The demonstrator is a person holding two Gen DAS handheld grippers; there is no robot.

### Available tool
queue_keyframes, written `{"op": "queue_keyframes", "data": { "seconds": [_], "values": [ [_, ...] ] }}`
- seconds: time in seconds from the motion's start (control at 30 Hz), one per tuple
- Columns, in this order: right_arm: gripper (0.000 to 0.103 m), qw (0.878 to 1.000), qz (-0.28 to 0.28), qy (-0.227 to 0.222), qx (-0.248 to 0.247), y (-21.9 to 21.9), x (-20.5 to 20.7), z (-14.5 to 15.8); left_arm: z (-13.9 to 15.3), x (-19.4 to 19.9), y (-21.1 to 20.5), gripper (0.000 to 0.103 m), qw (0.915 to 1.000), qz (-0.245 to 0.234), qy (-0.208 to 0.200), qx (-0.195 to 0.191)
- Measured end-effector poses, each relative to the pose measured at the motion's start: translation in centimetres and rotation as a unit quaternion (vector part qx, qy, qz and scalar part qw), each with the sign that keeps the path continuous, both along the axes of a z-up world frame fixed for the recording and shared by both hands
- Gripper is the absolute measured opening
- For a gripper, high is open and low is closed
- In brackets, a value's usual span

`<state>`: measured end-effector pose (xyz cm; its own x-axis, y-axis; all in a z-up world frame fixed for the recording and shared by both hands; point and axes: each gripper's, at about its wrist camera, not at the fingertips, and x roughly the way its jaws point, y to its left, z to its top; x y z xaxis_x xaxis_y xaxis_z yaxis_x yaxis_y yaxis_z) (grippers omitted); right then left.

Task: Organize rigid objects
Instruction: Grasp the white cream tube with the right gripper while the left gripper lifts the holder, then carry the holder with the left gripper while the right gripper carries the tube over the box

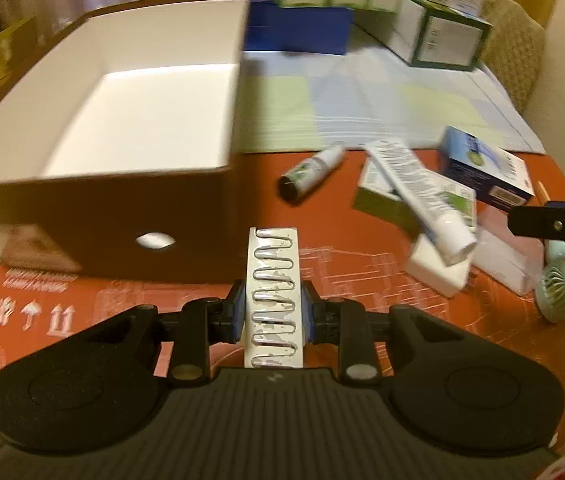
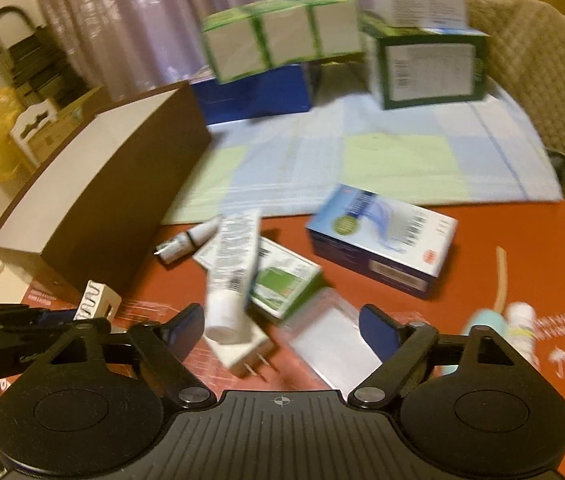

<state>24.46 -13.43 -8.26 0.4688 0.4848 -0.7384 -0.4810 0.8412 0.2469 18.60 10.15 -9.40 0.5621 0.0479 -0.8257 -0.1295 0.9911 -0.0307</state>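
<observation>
My left gripper (image 1: 273,314) is shut on a narrow white box with a silver zigzag print (image 1: 273,296), held just in front of the brown box with a white inside (image 1: 138,128). The same white box (image 2: 94,305) shows in the right wrist view beside the brown box (image 2: 94,200). My right gripper (image 2: 282,330) is open and empty, above a white plug adapter (image 2: 242,350) and a clear plastic packet (image 2: 330,340). A white tube (image 2: 234,268) lies across a green and white carton (image 2: 286,284). A blue and white carton (image 2: 382,240) lies to the right.
A small bottle (image 1: 310,172) lies on the red table near the brown box. A mint hand fan (image 1: 562,284) lies at the right. Stacked green and white boxes (image 2: 282,40) and a blue box (image 2: 254,96) stand at the back on a checked cloth (image 2: 362,160).
</observation>
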Motion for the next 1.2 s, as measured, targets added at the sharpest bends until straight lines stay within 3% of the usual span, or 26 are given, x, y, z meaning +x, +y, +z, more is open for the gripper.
{"op": "queue_keyframes", "data": {
  "seconds": [0.1,0.43,0.9,0.93,1.2],
  "values": [
    [0.076,1.000,0.022,-0.006,0.000,1.9,0.4,-0.4,0.2,-1.0,1.2,0.025,0.9998,0.009,-0.003,-0.017],
    [0.061,0.998,0.056,-0.007,-0.033,6.1,2.1,-3.0,1.4,-3.6,3.5,0.024,0.9989,0.042,-0.016,-0.014],
    [0.044,0.994,0.064,-0.039,-0.081,8.7,2.8,-4.7,2.1,-6.3,10.0,0.024,0.9875,0.155,-0.025,0.012],
    [0.039,0.993,0.064,-0.045,-0.088,8.9,2.8,-4.7,2.1,-6.4,10.3,0.024,0.9869,0.159,-0.025,0.013],
    [0.036,0.988,0.082,-0.074,-0.112,9.4,2.2,-5.1,2.8,-7.0,11.1,0.024,0.9869,0.158,-0.030,0.013]
  ]
}}
